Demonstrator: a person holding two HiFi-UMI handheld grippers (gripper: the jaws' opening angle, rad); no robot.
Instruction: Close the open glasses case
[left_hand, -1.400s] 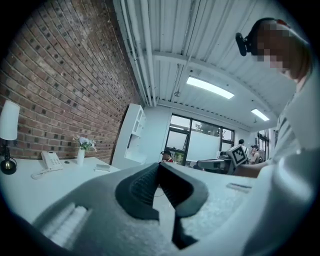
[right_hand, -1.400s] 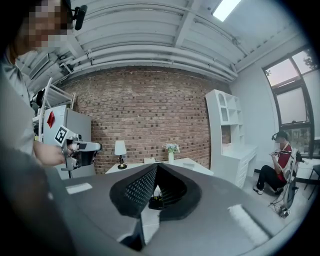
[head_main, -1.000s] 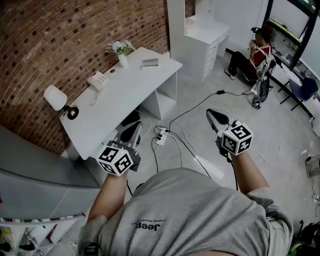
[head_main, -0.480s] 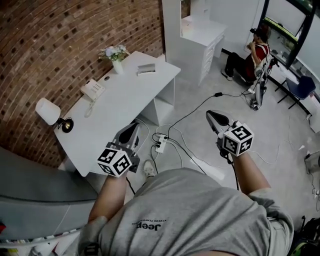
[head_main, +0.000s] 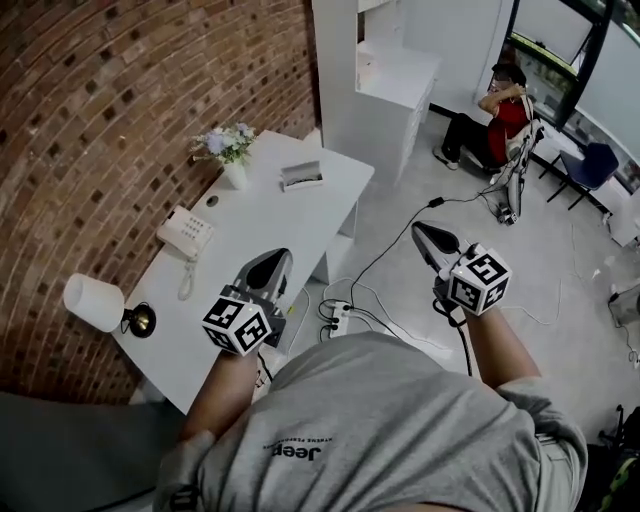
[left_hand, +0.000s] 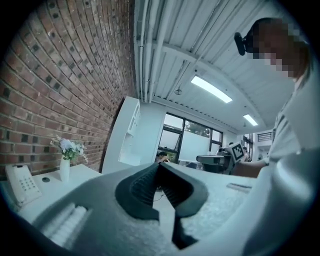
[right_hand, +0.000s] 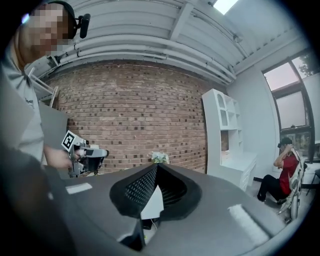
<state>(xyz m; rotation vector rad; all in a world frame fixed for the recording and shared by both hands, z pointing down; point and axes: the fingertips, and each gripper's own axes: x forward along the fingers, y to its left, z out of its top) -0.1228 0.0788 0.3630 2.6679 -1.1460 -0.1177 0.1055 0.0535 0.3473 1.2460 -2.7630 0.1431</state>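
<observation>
The open grey glasses case (head_main: 302, 176) lies near the far end of the white desk (head_main: 262, 225), beside the flower vase. My left gripper (head_main: 277, 259) is held level over the desk's near edge, well short of the case, its jaws shut and empty. In the left gripper view the left gripper (left_hand: 159, 166) has its tips meeting. Over the floor to the right of the desk, my right gripper (head_main: 421, 230) is shut on nothing. The right gripper (right_hand: 156, 166) also shows closed tips in its own view. The case does not show in either gripper view.
On the desk stand a vase of flowers (head_main: 231, 152), a white telephone (head_main: 186, 234) and a lamp (head_main: 92, 302). A brick wall runs behind it. A power strip (head_main: 339, 320) and cables lie on the floor. A white cabinet (head_main: 385, 70) and a seated person (head_main: 490, 115) are beyond.
The person has stepped forward along the desk. Both grippers came along, still shut, and the left one now hangs over the desk's edge. The case looks nearer.
</observation>
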